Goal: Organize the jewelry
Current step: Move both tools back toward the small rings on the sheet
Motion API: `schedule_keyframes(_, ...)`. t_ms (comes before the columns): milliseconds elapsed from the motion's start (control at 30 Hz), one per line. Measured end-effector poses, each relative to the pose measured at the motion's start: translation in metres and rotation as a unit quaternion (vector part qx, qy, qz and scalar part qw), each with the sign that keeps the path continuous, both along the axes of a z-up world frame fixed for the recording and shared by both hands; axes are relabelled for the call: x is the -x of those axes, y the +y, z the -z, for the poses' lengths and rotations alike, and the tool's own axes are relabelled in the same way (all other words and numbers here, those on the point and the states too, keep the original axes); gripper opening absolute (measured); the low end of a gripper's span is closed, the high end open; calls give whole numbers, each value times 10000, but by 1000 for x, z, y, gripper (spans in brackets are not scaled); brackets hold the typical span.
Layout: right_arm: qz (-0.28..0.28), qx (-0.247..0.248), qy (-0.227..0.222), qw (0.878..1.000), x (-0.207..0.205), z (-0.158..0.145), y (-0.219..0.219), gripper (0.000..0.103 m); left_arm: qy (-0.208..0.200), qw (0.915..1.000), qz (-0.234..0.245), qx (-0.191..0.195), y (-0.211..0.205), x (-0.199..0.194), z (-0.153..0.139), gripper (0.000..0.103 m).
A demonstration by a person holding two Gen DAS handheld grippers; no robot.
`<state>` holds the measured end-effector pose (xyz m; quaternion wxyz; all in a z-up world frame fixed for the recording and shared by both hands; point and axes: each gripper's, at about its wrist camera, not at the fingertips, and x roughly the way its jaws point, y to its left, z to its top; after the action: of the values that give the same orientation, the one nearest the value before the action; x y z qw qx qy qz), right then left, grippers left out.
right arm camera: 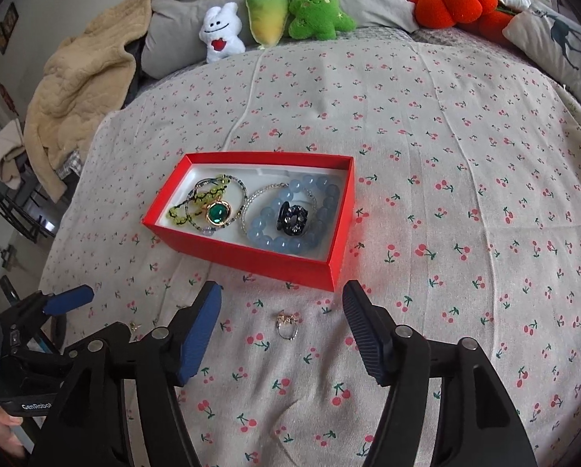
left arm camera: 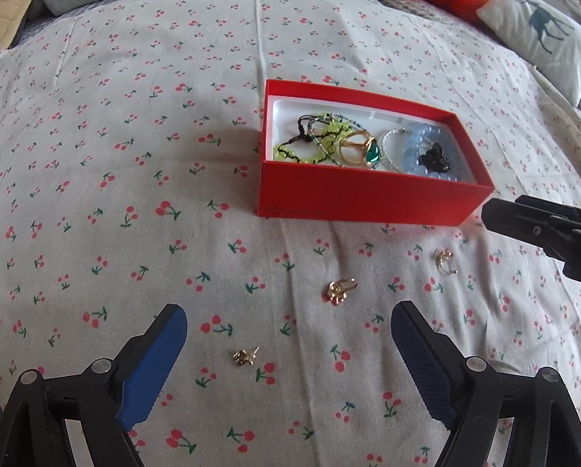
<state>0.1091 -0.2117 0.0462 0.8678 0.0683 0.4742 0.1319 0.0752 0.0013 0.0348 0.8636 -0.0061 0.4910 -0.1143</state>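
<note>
"GenRobot" is printed in white on the black body of the left gripper (right arm camera: 68, 299), seen at the lower left of the right wrist view; a faint embossed mark on the front wall of the red box (left arm camera: 368, 194) cannot be read. The box is stiff red card with a white liner, rectangular, holding a pale blue bead bracelet (right arm camera: 290, 214), a yellow-green beaded strand (right arm camera: 201, 198), a gold ring with a round green stone (right arm camera: 217, 214) and a dark sparkly ring (right arm camera: 292, 218). In front of the box, on the cherry-print cotton sheet (left arm camera: 134, 155), lie a gold ring (right arm camera: 287, 325), a gold flower-shaped ring (left arm camera: 339, 291) and a small gold stud (left arm camera: 245, 356). The left gripper (left arm camera: 288, 330) gapes wide, its ribbed blue pads empty; the right gripper (right arm camera: 280, 323) is likewise spread wide, empty, over the gold ring.
</note>
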Motion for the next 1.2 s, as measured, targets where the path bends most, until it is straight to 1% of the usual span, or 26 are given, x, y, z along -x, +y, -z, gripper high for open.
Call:
schedule_keyframes(133, -97, 51, 117, 9999, 10, 5, 2, 72, 43, 10000, -39, -14, 7, 8, 2, 91)
schedule_keyframes(300, -172, 310, 114, 9993, 24, 11, 6, 73, 132, 9999, -77, -27, 16, 17, 8, 91)
schedule_keyframes(467, -307, 386, 249, 9985, 39, 25, 13, 75, 235, 9997, -69, -94, 23, 25, 17, 92)
schedule_keyframes(633, -555, 792, 246, 9950, 53, 40, 25, 75, 329, 9992, -46, -211, 28, 33, 27, 92)
schedule_keyframes(767, -601, 1015, 174, 9929, 61, 45, 25, 75, 368, 9988, 19, -322, 31, 42, 32, 92)
schedule_keyframes(833, -538, 998, 168, 9934, 63, 44, 20, 75, 347, 9989, 92, -303, 31, 47, 31, 92)
schedule_keyframes(1033, -189, 600, 238, 9977, 60, 41, 4, 75, 161, 9992, 316, -167, 33, 53, 24, 92)
schedule_keyframes(1133, -65, 625, 248, 9977, 55, 43, 2, 75, 73, 9995, 299, -112, 35, 48, 23, 92)
schedule_keyframes(1200, -141, 584, 320, 9977, 50, 47, 4, 75, 65, 9997, 235, 2, 38, 42, 24, 91)
